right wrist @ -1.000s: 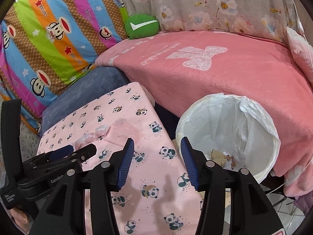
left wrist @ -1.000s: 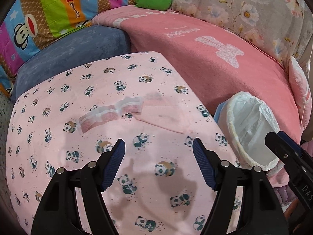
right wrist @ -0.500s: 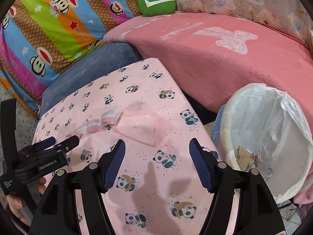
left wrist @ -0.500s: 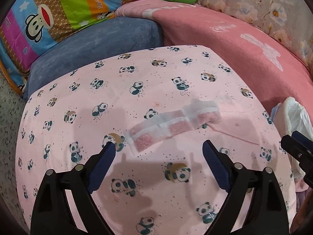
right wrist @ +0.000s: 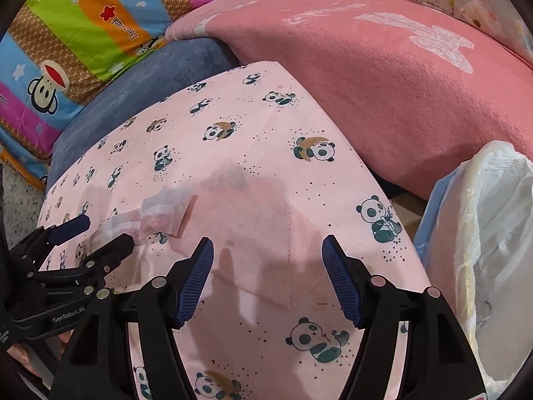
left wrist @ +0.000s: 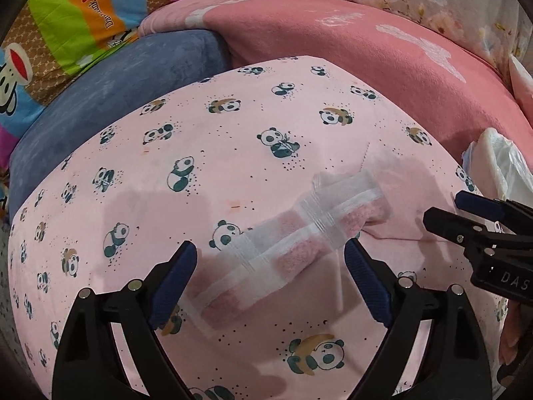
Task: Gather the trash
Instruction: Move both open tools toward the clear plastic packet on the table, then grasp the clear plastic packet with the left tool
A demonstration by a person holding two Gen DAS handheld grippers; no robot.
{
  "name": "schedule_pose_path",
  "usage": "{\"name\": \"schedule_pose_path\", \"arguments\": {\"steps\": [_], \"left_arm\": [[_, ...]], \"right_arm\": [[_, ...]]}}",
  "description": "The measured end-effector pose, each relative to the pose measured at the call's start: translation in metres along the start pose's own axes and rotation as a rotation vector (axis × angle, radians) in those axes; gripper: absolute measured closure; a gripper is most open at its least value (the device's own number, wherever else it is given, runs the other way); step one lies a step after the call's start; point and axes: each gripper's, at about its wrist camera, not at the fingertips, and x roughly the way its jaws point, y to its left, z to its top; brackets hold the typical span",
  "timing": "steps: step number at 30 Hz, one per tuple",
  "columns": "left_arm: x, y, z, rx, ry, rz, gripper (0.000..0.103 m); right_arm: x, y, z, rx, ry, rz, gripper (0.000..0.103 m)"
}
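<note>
trash strip: clear plastic packet strip (left wrist: 293, 246), a few joined pouches w/ pink crumbly stuff inside, white seams between, crinkled. lies flat and slanted on the panda cloth (left wrist: 186, 133), just left of the pink sheet.
pink sheet: thin pale pink paper/wrapper (right wrist: 266, 233), serrated edge, nearly same colour as the cloth so hard to spot. one corner tucked under the strip's end.
left gripper (left wrist: 269, 271): jaws wide apart, they've just been opening. low over the strip, which runs between the blue pads; pads don't press it, nothing held.
right gripper (right wrist: 268, 280): jaws apart too, also just opened up. over the pink sheet, empty.
bin: white-bagged bin (right wrist: 483, 250) right of the pink sheet, off the cloth edge.
</note>
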Motion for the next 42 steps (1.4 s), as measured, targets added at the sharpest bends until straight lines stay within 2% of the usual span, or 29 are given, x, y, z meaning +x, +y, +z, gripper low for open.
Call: {"name": "schedule_pose_path", "arguments": {"steps": [2, 3, 6, 8, 10, 11, 13, 15, 16, 20, 27, 32, 42], "left_arm": [[0.004, -0.003, -0.004, 0.015, 0.017, -0.004, 0.023], [0.002, -0.004, -0.006, 0.021, 0.001, 0.005, 0.025], [-0.001, -0.008, -0.008, 0.013, -0.001, 0.003, 0.036], [-0.005, -0.010, -0.010, 0.001, -0.001, 0.005, 0.046], [-0.007, -0.012, -0.012, -0.012, 0.005, -0.006, 0.061], [-0.009, -0.014, -0.015, -0.020, 0.008, -0.012, 0.065], [-0.013, -0.020, -0.020, -0.026, 0.010, -0.013, 0.077], [-0.018, -0.026, -0.027, -0.038, 0.015, -0.019, 0.084], [-0.020, -0.028, -0.030, -0.048, 0.019, -0.027, 0.087], [-0.029, -0.036, -0.041, -0.104, 0.036, -0.060, 0.091], [-0.058, -0.059, -0.057, -0.162, 0.020, -0.097, 0.092], [-0.083, -0.080, -0.059, -0.160, -0.016, -0.100, 0.092], [-0.118, -0.122, -0.049, -0.129, -0.071, -0.119, 0.093]], "right_arm": [[0.001, 0.005, -0.002, -0.035, -0.008, -0.026, 0.035], [0.002, 0.005, -0.002, -0.043, -0.009, -0.033, 0.035], [0.000, 0.014, -0.011, -0.109, -0.024, -0.084, 0.041], [-0.001, 0.015, -0.014, -0.125, -0.028, -0.085, 0.050], [-0.003, 0.016, -0.017, -0.139, -0.028, -0.074, 0.066], [-0.003, 0.016, -0.019, -0.143, -0.027, -0.068, 0.071], [-0.007, 0.016, -0.025, -0.150, -0.023, -0.041, 0.087], [-0.008, 0.016, -0.026, -0.147, -0.014, -0.023, 0.098], [-0.010, 0.015, -0.029, -0.143, -0.010, -0.012, 0.099], [-0.023, 0.015, -0.044, -0.113, -0.002, 0.033, 0.099], [-0.059, 0.001, -0.067, -0.041, -0.043, 0.087, 0.099], [-0.099, -0.015, -0.079, -0.002, -0.098, 0.094, 0.099], [-0.168, -0.061, -0.075, 0.058, -0.213, 0.075, 0.099]]}}
